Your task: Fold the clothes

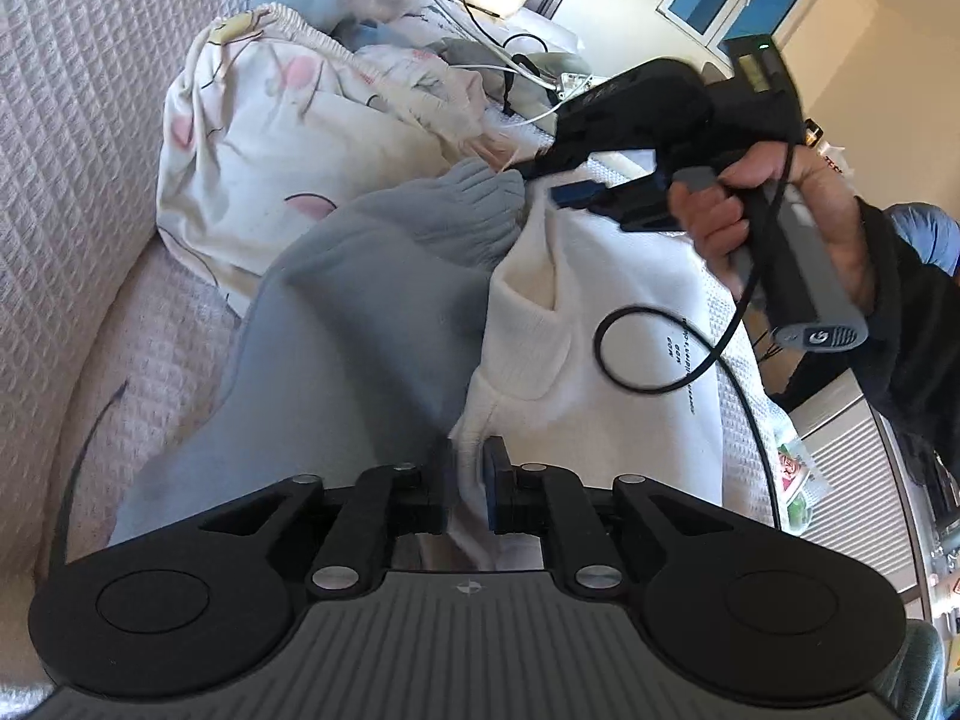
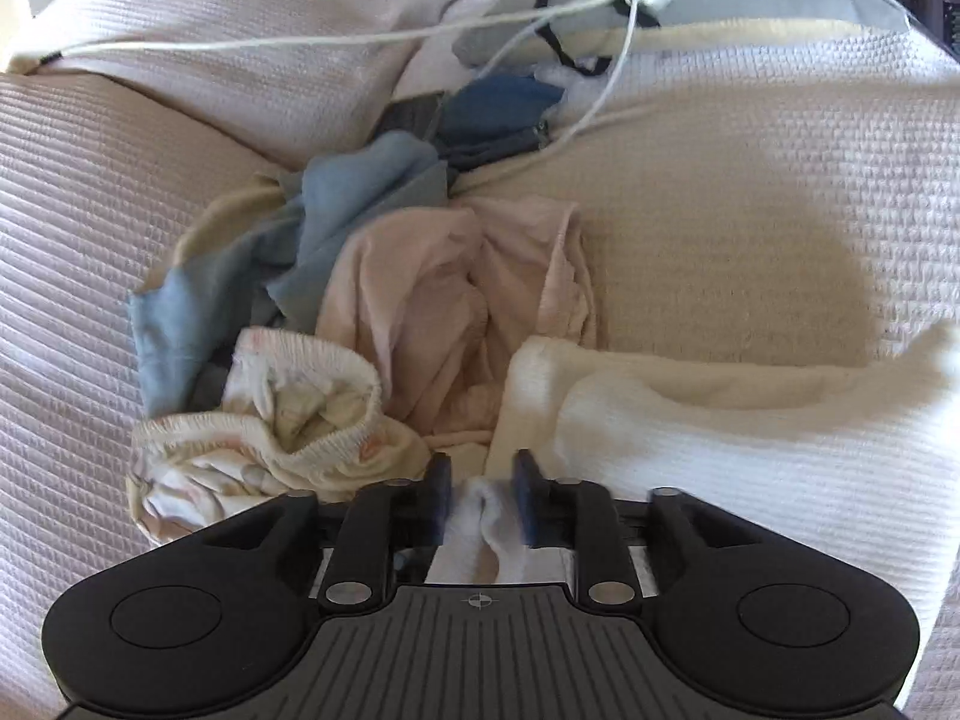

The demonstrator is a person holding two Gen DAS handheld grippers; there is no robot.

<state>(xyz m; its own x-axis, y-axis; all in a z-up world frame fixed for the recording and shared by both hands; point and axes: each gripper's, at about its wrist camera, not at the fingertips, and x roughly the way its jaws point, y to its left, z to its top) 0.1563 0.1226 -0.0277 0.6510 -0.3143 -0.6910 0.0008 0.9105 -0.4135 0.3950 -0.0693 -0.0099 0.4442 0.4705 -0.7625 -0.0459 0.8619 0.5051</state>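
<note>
A white sweatshirt [image 1: 600, 300] lies spread on the bed. In the left wrist view my left gripper [image 1: 471, 480] has the near hem of the sweatshirt between its blue pads, which stand slightly apart, so I read it as open. A hand holds my right gripper [image 1: 555, 180] at the garment's far edge. In the right wrist view a bunch of the white sweatshirt [image 2: 720, 420] sits loosely between the parted pads of the right gripper [image 2: 483, 495], which is open.
A grey-blue garment [image 1: 360, 330] lies left of the sweatshirt, with a cream floral piece [image 1: 270, 138] beyond it. A heap of pink [image 2: 450, 300], blue [image 2: 360, 198] and floral elastic-waisted [image 2: 270, 420] clothes sits ahead of the right gripper. White cables [image 2: 300, 42] cross the waffle bedcover [image 2: 720, 180].
</note>
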